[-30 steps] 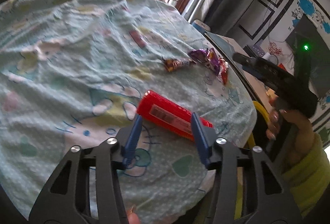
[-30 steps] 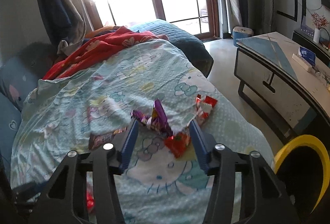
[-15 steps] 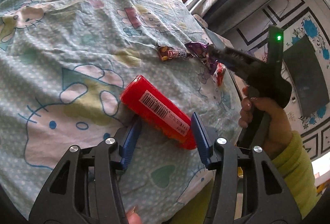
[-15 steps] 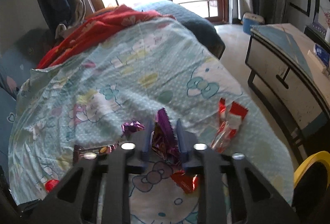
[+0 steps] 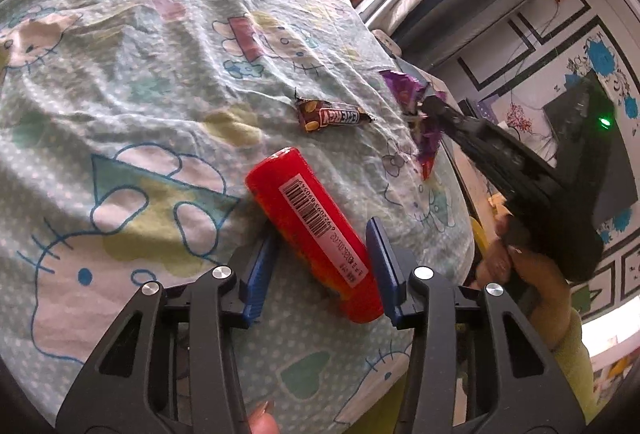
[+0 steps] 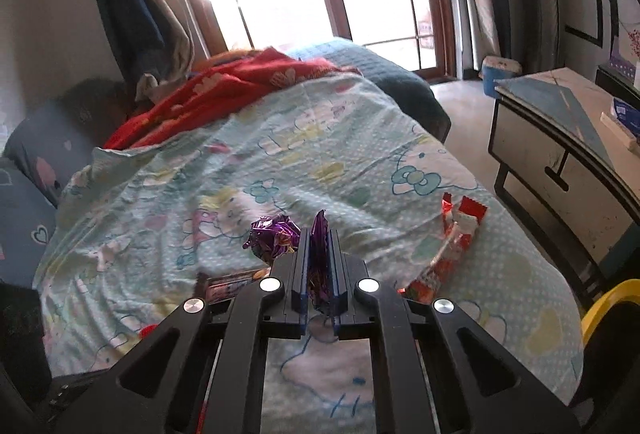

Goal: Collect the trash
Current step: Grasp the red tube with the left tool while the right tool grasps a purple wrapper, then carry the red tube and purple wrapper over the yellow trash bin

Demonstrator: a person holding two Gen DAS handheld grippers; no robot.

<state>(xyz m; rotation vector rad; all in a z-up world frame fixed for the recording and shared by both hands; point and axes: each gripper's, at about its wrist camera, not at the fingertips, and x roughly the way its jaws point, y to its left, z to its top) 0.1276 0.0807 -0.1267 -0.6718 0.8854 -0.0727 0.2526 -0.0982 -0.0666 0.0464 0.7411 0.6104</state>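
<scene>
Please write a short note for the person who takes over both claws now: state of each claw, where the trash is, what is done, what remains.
Right claw: shut on the purple wrapper.
Left claw: jaws closing around the red tube, which lies on the bedsheet; not gripped yet.
Still lying on the sheet: brown candy bar, red-and-white wrapper, crumpled purple foil.
Done: purple wrapper grasped.
Left: grip the tube, collect the rest.
</scene>
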